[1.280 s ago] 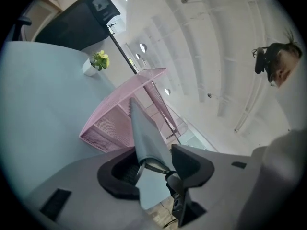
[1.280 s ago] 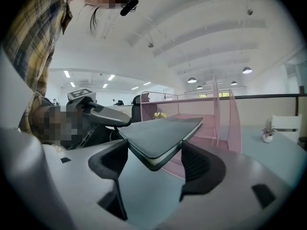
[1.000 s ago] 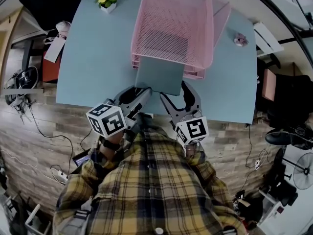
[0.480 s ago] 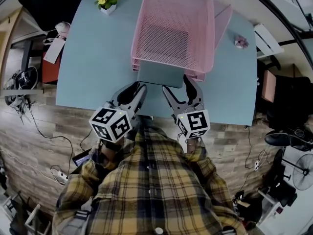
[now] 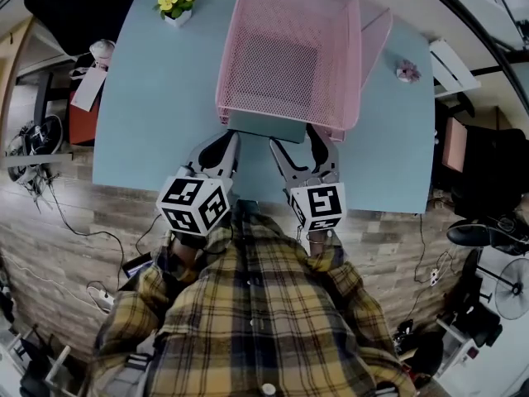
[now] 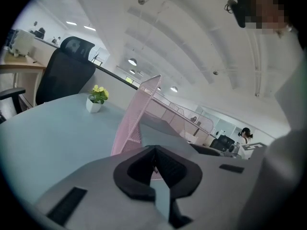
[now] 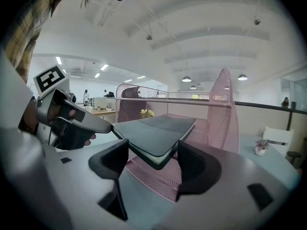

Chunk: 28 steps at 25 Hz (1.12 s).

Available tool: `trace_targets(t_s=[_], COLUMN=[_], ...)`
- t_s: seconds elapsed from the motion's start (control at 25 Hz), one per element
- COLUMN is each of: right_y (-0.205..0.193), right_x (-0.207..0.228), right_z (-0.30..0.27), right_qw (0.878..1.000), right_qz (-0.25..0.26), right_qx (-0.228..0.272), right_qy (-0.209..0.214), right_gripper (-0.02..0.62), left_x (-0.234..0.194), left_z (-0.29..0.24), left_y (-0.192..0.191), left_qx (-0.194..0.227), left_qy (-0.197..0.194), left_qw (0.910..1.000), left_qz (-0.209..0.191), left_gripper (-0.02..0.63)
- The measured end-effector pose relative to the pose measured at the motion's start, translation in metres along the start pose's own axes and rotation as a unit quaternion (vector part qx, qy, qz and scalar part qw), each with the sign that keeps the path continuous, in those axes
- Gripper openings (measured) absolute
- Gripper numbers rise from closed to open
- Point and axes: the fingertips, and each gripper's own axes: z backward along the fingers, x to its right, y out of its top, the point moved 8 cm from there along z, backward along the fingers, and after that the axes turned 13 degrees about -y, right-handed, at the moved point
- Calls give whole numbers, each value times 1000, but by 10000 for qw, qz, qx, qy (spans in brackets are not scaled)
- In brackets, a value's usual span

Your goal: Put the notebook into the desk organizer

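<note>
The grey notebook (image 5: 264, 127) lies flat, mostly pushed into the lower tier of the pink mesh desk organizer (image 5: 359, 56), with only its near edge sticking out. My left gripper (image 5: 231, 139) is shut with nothing between its jaws, and its tip touches the notebook's near left corner. My right gripper (image 5: 294, 139) is open, with the notebook's near right corner between its pads, which do not press on it. The right gripper view shows the notebook (image 7: 153, 131) above the open right gripper (image 7: 152, 164), the left gripper (image 7: 76, 123) at its corner, and the organizer (image 7: 223, 109) behind. In the left gripper view, the notebook (image 6: 160, 131) shows beyond the closed left gripper (image 6: 154, 152).
The light blue table (image 5: 157, 98) carries a small pot of yellow flowers (image 5: 178, 2) at the far left and a small pink ornament (image 5: 405, 70) right of the organizer. The table's near edge is just under my grippers. A black chair (image 6: 67, 73) stands beyond the table.
The notebook has slid further into the organizer's lower tier. Both grippers have moved forward with it. The left jaws have gone from open to shut.
</note>
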Motion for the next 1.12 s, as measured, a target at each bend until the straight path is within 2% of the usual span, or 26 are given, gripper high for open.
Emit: trace_targets(t_s=[1.12], right_y=[6], right_x=[10], right_z=[-19], right_qw=[9990], right_qz=[-13], right_qx=[-257], right_qy=[-374], right_gripper=[307], left_x=[-7], left_z=[-31], left_y=[9], left_qx=[-141], left_qy=[-52], left_qw=[9998], left_qz=[-119], left_gripper=[-15])
